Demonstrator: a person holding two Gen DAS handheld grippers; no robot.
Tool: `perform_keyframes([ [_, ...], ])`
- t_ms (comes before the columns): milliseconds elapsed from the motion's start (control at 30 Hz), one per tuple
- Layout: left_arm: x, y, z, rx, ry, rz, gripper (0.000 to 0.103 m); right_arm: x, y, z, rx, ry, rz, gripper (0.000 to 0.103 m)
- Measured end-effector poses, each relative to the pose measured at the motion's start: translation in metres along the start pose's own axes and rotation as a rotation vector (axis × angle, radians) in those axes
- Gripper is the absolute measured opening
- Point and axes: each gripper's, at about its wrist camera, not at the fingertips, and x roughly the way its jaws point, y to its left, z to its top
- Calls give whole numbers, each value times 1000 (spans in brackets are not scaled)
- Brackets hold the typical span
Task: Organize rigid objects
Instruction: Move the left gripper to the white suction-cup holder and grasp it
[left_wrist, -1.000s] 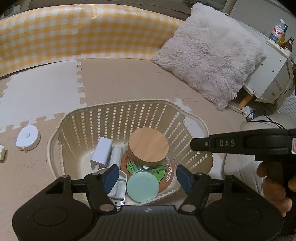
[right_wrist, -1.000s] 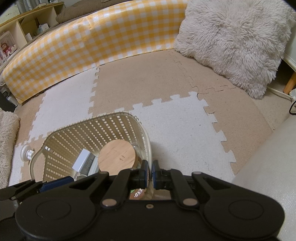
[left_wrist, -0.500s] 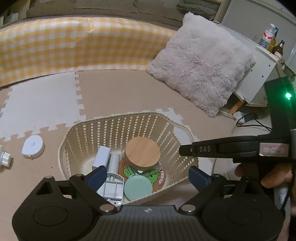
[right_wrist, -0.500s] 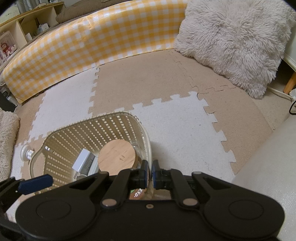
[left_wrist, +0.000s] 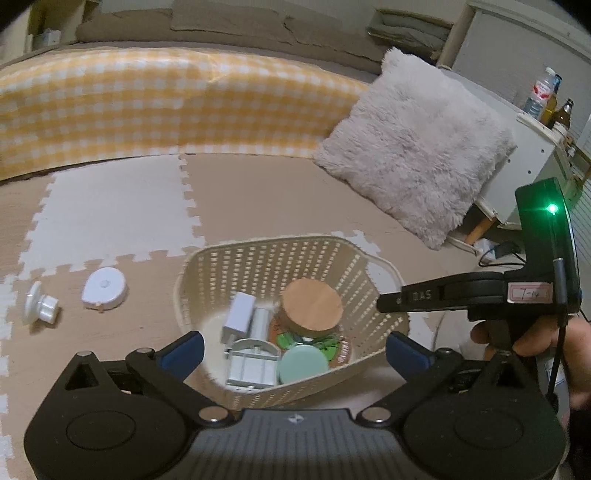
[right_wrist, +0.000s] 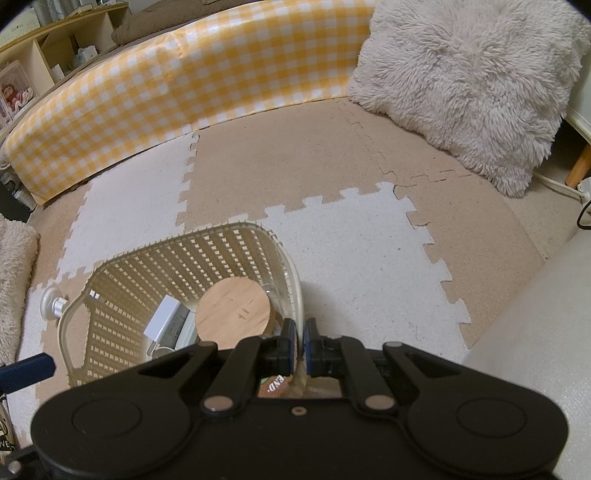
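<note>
Lying on the floor mat left of the basket (left_wrist: 369, 266), the white tape measure (left_wrist: 105, 288) and suction hook (left_wrist: 38, 308) are judged light, hard and smooth; the rounded sides are best pinched. The left gripper (left_wrist: 293, 350) is opening wide, nothing between its jaws. The right gripper (right_wrist: 298, 341) is closed at the basket rim.

Left claw (left_wrist: 293, 349): jaws went from part-open around the mint-green disc (left_wrist: 303, 366) to spread wide, and were opening at this moment with nothing pressed between the pads. The disc stayed behind in the basket (left_wrist: 258, 254). Left claw drew up and back from the basket, which looked smaller in the left wrist view. A white knob-shaped piece (left_wrist: 38, 308) on the floor came fully into that view, left of the round white case (left_wrist: 105, 288).
</note>
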Motion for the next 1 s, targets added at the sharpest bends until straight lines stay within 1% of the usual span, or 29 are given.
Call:
perform_keyframes([
  [267,-12,30,-13,-29,-43,50,103,1,-1,-1,-2,0,-2,6],
  [567,-8,81,-25,-108,-103,143,103,1,-1,-1,-3,1,-2,6],
  [667,-7,100,-26,-125,-125,190,103,1,-2,-2,-4,1,-2,6],
  [800,-3,121,-26,-134,-122,247,103,1,-2,-1,-3,1,-2,6],
  [1000,4,146,-20,-95,-132,334,103,2,-3,-1,-4,3,-3,6],
])
